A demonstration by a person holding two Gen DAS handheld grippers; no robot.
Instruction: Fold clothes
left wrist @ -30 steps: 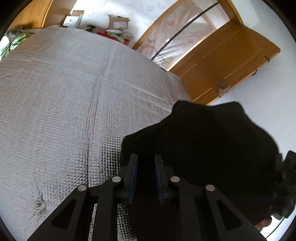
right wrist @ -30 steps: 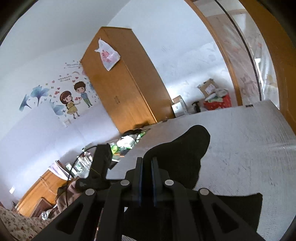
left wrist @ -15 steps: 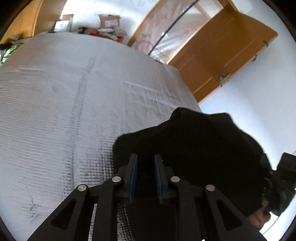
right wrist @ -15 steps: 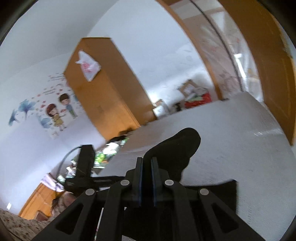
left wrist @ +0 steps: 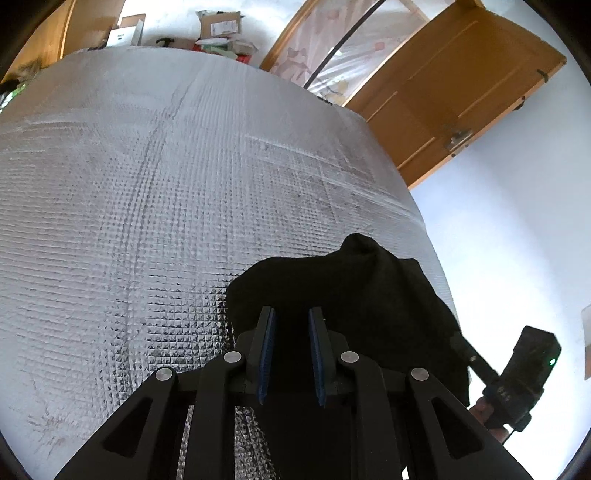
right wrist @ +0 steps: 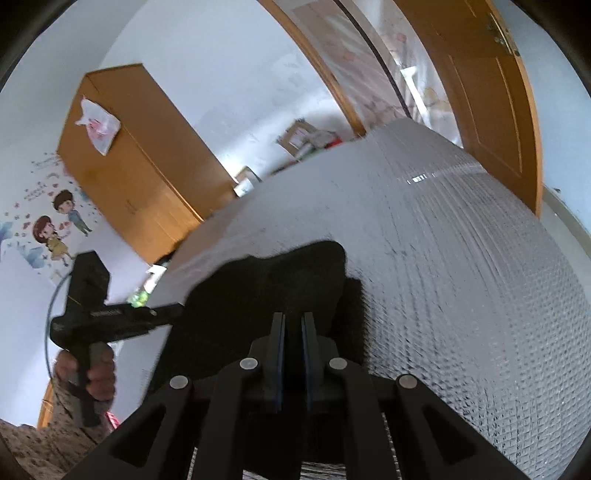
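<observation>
Silver quilted foil surface (left wrist: 155,192) fills most of both views, embossed grid pattern, creases running across it. Behind it: white walls, wooden door (left wrist: 454,88) open at the right in the left wrist view, tall wooden wardrobe (right wrist: 129,177) with a plastic bag (right wrist: 98,125) hanging at its top in the right wrist view, cartoon couple sticker (right wrist: 55,221) on the wall beside the wardrobe. Cardboard boxes (left wrist: 218,24) and clutter sit past the far edge of the surface.

Black garment (left wrist: 351,291) is at the near edge of the surface, bunched up and lifted between the two grippers, part of it draping over the surface edge; a peak of cloth sticks up at its top. In the right wrist view the same cloth (right wrist: 280,280) is a dark, slightly blurred mass over the foil.

Left gripper (left wrist: 291,354): jaws partway closed, blue pads well apart with black cloth filling the gap; fabric runs in between them, grip on the garment. It also shows from the side in the right wrist view (right wrist: 110,314), held by a hand (right wrist: 92,373) with a patterned sleeve below.

Right gripper (right wrist: 293,360): jaws almost fully closed, narrow gap, black cloth pinched in it. Seen from the left wrist view at the lower right (left wrist: 517,369), its tip buried in the garment edge, fingers of the holding hand (left wrist: 484,410) just visible, partly hidden.
</observation>
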